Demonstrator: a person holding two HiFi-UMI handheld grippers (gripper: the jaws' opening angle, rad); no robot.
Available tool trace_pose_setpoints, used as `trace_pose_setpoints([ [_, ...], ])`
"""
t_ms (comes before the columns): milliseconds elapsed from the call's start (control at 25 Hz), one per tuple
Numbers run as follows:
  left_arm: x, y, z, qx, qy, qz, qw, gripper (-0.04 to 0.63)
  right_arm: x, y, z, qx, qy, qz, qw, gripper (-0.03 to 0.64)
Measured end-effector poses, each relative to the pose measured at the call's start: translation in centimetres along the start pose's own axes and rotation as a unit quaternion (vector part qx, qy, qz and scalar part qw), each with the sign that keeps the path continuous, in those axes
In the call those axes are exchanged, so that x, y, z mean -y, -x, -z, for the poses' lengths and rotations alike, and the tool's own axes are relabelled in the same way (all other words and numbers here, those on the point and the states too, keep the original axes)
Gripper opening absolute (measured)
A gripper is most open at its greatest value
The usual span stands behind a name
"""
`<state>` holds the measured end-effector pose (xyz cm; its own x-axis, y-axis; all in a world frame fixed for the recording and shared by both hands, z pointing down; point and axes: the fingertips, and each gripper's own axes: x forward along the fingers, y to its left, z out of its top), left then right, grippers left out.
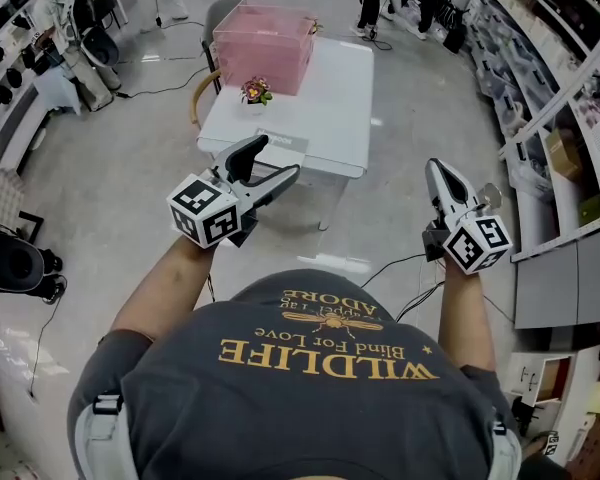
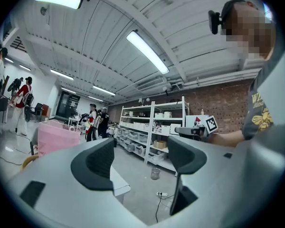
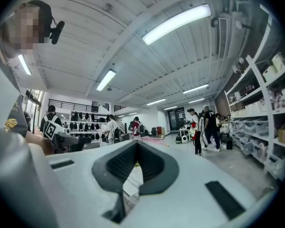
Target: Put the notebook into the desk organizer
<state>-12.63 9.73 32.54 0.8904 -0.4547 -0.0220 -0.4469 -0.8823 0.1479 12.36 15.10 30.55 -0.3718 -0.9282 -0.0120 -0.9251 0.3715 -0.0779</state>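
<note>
The left tool [image 1: 278,158] is released: in the left gripper view [image 2: 141,158] its jaws stand wide apart w/ nothing btw them, only floor and shelves are seen behind. The right tool [image 1: 435,166] is clenched: in the right gripper view [image 3: 137,146] the two pads meet at the tips and grasp nothing. Both tools are held up in front of the person, well apart from each other. The left one is in front of the near edge of the white bench [image 1: 330,98] and the right one is over the floor, to the right of it.

On the bench, at the far end, stands a pink see-through box [image 1: 265,43], prob. the desk organizer. Just in front of it is a small flower pot [image 1: 256,92]. Near the front edge lies a flat grey thing [image 1: 282,140], maybe the notebook, but it is too small to tell for sure. It is apart from the box, w/ the pot btw them. No tool touches it.
</note>
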Motion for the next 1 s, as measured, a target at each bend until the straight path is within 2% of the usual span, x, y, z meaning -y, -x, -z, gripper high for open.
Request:
trace_pose_setpoints([
  [600,6.8,-7.9,0.6,0.012,-0.006,-0.025,0.9996,0.356,9.2,5.3,-0.2,-0.003,0.000,-0.022,1.000,0.000],
  [760,6.2,-9.4,0.7,0.007,-0.007,-0.027,0.9996,0.353,10.4,4.3,0.1,-0.006,-0.003,-0.025,1.000,0.000],
  [1000,2.3,-12.1,0.4,0.010,-0.006,-0.011,0.9999,0.348,12.3,0.4,0.5,-0.012,-0.005,-0.014,1.000,0.000],
])
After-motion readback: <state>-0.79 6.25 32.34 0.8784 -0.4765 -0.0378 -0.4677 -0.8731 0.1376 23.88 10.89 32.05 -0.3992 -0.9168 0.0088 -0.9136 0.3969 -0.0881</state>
